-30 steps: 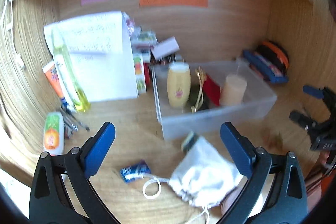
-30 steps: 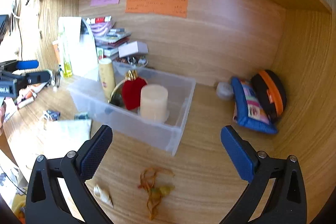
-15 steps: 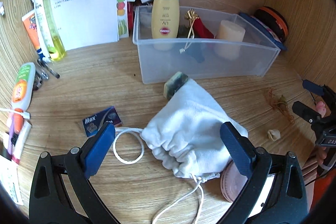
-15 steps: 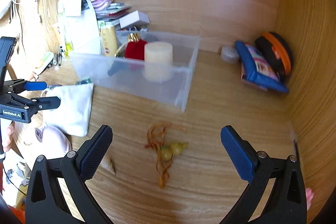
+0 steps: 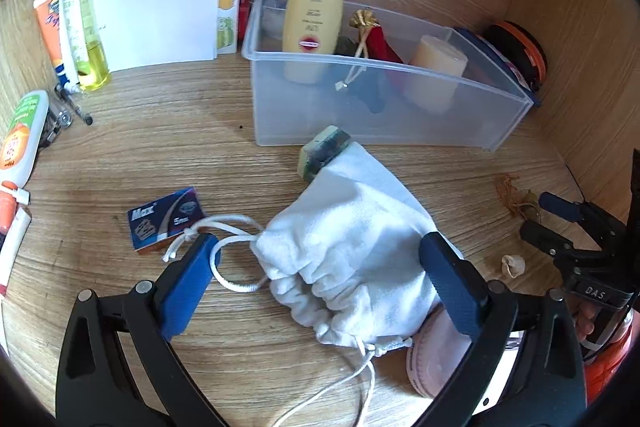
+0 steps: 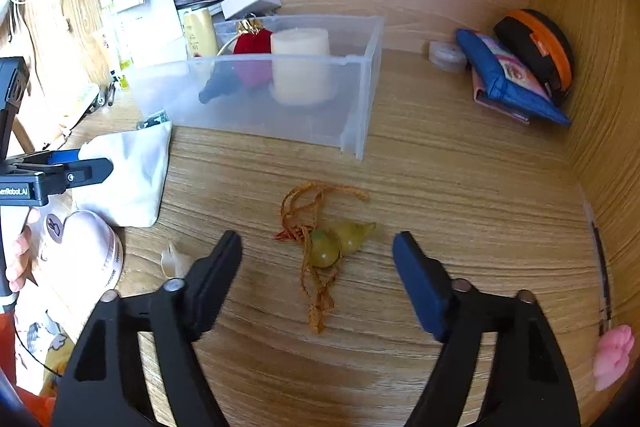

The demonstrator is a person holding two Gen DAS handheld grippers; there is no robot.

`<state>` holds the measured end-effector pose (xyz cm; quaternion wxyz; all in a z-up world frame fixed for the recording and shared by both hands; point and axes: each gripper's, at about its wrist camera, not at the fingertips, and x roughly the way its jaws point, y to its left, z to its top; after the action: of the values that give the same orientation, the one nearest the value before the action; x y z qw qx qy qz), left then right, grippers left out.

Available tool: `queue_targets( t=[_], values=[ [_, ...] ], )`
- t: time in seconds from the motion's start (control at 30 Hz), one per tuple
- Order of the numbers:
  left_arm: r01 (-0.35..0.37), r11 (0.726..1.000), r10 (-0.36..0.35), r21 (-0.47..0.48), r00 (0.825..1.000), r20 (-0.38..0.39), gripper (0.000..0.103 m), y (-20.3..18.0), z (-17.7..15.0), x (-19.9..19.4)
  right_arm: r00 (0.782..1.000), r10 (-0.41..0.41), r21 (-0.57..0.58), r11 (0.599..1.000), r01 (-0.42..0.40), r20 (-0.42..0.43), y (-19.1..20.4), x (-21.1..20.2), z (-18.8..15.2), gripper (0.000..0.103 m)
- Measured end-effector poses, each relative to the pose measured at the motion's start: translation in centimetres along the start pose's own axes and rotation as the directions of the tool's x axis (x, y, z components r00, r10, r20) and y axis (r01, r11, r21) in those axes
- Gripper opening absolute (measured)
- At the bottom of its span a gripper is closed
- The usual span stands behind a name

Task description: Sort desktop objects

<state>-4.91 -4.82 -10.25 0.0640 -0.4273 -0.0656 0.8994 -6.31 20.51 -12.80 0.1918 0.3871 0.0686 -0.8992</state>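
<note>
Wooden desk (image 6: 440,187): right fingers (image 6: 416,279) closing around gourd charm (image 6: 340,241) (untouched), left fingers (image 5: 192,275) spread

Each hand-held gripper had black triangular-cutout arms, silver screws at the joints and blue pads on its fingers (image 5: 452,291). The left hand-held gripper (image 6: 76,163) bore white lettering on its black body.

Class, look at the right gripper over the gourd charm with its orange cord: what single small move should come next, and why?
Probably finish closing the right gripper on the gourd charm. Its jaws are closing, and the charm lies on the desk between them, with neither pad touching it yet. Once gripped, it could likely go to the clear bin.
</note>
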Motion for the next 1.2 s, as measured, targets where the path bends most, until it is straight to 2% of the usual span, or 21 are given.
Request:
queue_targets(
  t=[0.1,0.17,0.27,0.33,0.4,0.43,0.5,0.53,0.6,0.63,0.77,1.2],
  values=[
    [0.003,1.0,-0.003,0.021,1.0,0.006,0.095,-0.8,0.1,0.2,1.0,0.005,0.002,1.0,-0.005,-0.014,0.1,0.4,-0.2,0.058],
    [0.036,0.999,-0.036,0.034,0.999,-0.007,0.074,-1.2,0.3,0.4,1.0,-0.005,-0.007,1.0,0.005,-0.012,0.1,0.5,-0.2,0.055],
    [0.024,0.996,-0.024,0.084,1.0,-0.001,0.071,-2.5,0.6,0.4,1.0,-0.006,-0.006,1.0,0.006,-0.002,0.0,0.6,-0.2,0.047],
    [0.015,0.993,-0.016,0.115,1.0,0.006,0.07,-3.3,0.8,0.6,1.0,-0.005,0.001,1.0,0.005,0.002,-0.1,0.5,-0.1,0.036],
    [0.008,0.994,-0.011,0.113,1.0,0.024,0.065,-3.6,1.0,0.7,1.0,-0.001,0.011,1.0,0.001,0.004,-0.3,0.5,0.0,0.028],
    [0.005,0.994,-0.01,0.11,0.999,0.039,0.058,-3.6,1.2,0.7,1.0,-0.002,0.015,1.0,0.002,0.005,-0.5,0.5,0.1,0.028],
    [0.001,0.995,-0.008,0.104,0.998,0.067,0.053,-3.6,1.5,0.4,1.0,-0.003,0.031,1.0,0.003,0.012,-0.8,0.5,0.1,0.028],
    [-0.001,0.995,-0.008,0.103,0.997,0.081,0.048,-3.6,1.6,0.2,1.0,-0.009,0.037,0.999,0.009,0.018,-1.0,0.4,0.0,0.028],
    [-0.005,0.993,-0.007,0.118,0.995,0.097,0.046,-3.8,1.7,-0.1,0.999,-0.013,0.052,0.999,0.012,0.029,-1.4,0.1,0.0,0.028],
    [-0.019,0.992,0.005,0.124,0.994,0.108,0.035,-4.0,1.8,-0.3,0.999,-0.008,0.056,0.998,0.006,0.034,-1.6,0.0,0.1,0.028],
    [-0.023,0.989,0.006,0.143,0.993,0.119,0.027,-4.3,2.1,-0.8,0.998,0.001,0.064,0.998,-0.006,0.067,-2.0,-1.1,0.5,0.028],
    [-0.029,0.991,0.004,0.133,0.983,0.185,0.023,-4.1,2.9,-3.1,0.99,0.019,0.049,0.998,-0.026,0.143,-1.9,-3.3,2.6,0.028]
  ],
)
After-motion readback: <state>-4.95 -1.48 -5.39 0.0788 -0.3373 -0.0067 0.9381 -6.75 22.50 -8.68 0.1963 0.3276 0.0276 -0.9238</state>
